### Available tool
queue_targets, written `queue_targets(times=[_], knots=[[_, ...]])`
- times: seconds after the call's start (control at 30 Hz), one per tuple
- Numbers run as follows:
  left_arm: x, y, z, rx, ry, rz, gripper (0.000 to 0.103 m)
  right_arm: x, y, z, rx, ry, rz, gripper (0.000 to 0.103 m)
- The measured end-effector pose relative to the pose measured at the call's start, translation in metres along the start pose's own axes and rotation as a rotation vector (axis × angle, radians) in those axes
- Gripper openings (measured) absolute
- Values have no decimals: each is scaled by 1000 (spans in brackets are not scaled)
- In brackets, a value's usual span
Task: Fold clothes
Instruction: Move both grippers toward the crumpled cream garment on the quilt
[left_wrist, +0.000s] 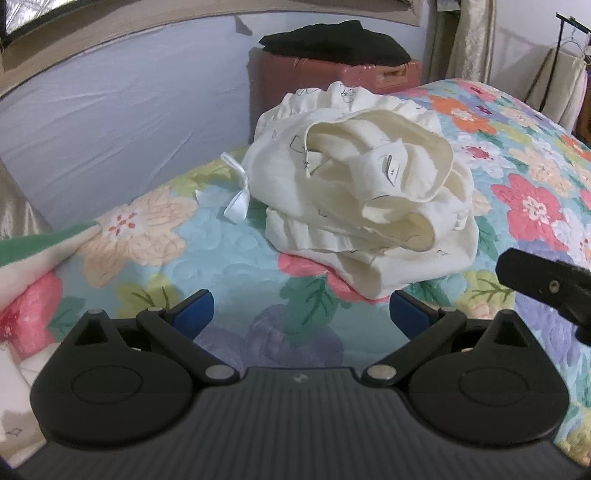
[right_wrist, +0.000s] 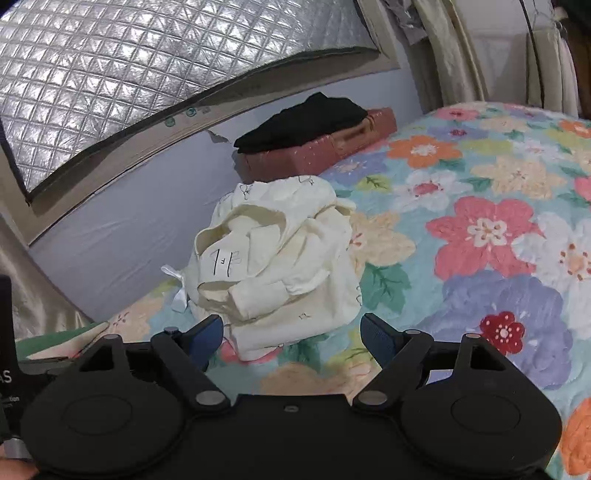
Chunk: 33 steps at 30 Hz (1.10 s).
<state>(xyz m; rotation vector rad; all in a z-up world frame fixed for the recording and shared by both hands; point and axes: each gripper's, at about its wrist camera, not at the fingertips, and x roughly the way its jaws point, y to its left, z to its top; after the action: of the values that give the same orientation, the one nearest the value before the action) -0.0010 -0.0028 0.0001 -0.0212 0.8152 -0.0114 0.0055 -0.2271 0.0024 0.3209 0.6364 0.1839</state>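
Note:
A crumpled cream-white garment (left_wrist: 354, 192) with small black prints and a white satin bow (left_wrist: 236, 199) lies in a heap on the floral quilt (left_wrist: 221, 258). It also shows in the right wrist view (right_wrist: 280, 266), with its bow (right_wrist: 179, 291) at the left. My left gripper (left_wrist: 301, 312) is open and empty, just short of the heap's near edge. My right gripper (right_wrist: 291, 334) is open and empty, its blue pads (right_wrist: 380, 334) on either side of the heap's near edge. Part of the right gripper's body (left_wrist: 546, 284) shows at the right of the left wrist view.
A reddish-brown case (right_wrist: 321, 151) with a folded black garment (right_wrist: 303, 122) on top stands behind the heap by the lilac wall. A quilted silver window cover (right_wrist: 129, 74) hangs above. A green-edged cloth (left_wrist: 33, 258) lies at left. Curtains (left_wrist: 461, 40) hang at back right.

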Motion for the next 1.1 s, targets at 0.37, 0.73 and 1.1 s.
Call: queue_targets(times=[0.37,0.73,1.1], knots=[[-2,-6,-3,85,17,-45,103,3,-5,2,50,-45,-40,85],[0,-2,-3,48,44,-92,103,8,-9,-2,118,-9,-34,85],[0,-2,-4,43,57,-83,103,7,12,-4,-12,-36,-84,85]])
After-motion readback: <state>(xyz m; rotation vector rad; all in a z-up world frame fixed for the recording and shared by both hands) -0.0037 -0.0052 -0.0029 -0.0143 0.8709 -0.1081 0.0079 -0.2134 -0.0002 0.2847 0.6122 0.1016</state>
